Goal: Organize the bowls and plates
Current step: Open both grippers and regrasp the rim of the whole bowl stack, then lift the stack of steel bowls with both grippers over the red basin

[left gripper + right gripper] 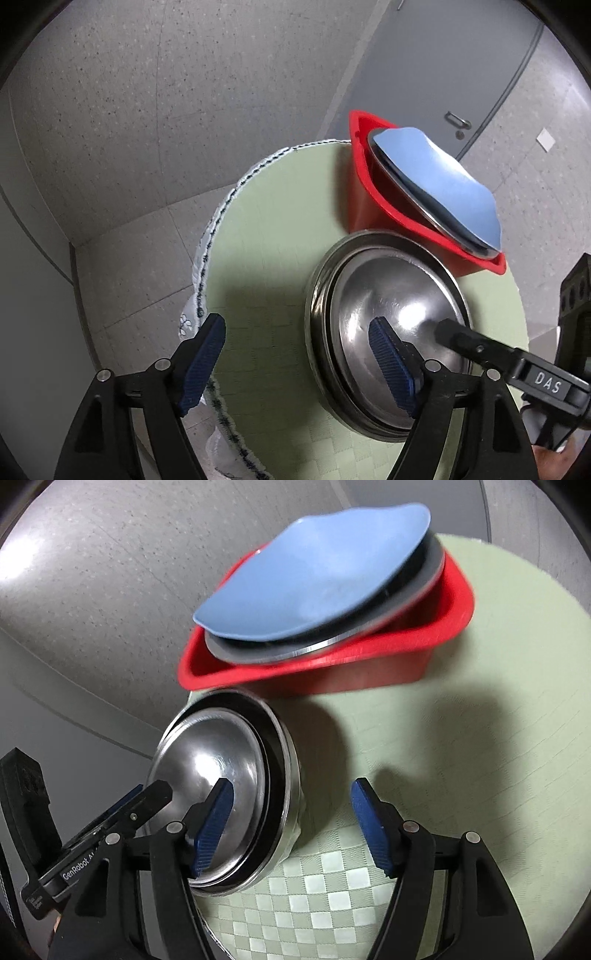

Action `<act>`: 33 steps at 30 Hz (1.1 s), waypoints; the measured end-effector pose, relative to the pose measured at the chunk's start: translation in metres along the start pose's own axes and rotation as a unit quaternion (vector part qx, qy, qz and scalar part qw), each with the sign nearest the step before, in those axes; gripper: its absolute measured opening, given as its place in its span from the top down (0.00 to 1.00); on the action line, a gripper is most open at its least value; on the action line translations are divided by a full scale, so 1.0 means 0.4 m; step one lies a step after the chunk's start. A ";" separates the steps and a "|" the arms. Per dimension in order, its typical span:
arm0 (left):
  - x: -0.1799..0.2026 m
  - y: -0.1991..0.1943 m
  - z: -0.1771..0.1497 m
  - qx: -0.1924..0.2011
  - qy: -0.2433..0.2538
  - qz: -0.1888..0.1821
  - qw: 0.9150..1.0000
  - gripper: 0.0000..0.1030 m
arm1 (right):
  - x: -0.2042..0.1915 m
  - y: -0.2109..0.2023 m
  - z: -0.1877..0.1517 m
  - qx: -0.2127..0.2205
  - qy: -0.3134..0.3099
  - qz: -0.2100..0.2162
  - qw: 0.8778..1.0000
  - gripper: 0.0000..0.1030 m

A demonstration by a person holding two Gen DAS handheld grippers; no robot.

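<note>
Both grippers (295,358) (291,825) gape open over nested steel bowls (388,317); the red bin (406,657) holds plates topped by a blue dish (314,572).

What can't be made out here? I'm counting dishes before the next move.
- Red bin contents: in both views the blue plate and steel plate cover what lies beneath.
- Steel bowls: how many are nested; only rims show.
- Table: near edge cut off by both grippers.
</note>
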State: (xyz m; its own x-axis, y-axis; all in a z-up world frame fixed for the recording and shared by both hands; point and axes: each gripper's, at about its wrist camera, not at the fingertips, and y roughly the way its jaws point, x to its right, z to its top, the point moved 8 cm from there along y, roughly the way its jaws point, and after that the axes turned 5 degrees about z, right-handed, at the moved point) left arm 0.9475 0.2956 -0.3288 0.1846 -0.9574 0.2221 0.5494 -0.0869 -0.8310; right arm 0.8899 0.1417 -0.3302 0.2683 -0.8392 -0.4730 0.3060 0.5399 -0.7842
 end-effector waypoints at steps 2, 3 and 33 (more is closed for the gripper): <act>0.003 0.011 0.002 -0.001 0.002 -0.002 1.000 0.26 | 0.005 0.011 -0.008 -0.004 0.006 0.001 1.000 0.34; 0.003 0.018 0.003 -0.002 0.001 -0.001 1.000 0.26 | 0.008 0.018 -0.011 -0.007 0.011 0.003 1.000 0.34; 0.133 0.028 -0.043 -0.013 0.062 -0.030 0.998 0.65 | 0.007 -0.012 -0.069 -0.011 0.030 0.053 0.998 0.61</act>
State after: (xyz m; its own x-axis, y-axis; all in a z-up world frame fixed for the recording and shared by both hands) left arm 0.9496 0.2391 -0.3352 0.0483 -0.9767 0.2090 0.5349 -0.1515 -0.8312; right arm 0.8640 0.1351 -0.3386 0.2433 -0.7806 -0.5757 0.2591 0.6243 -0.7370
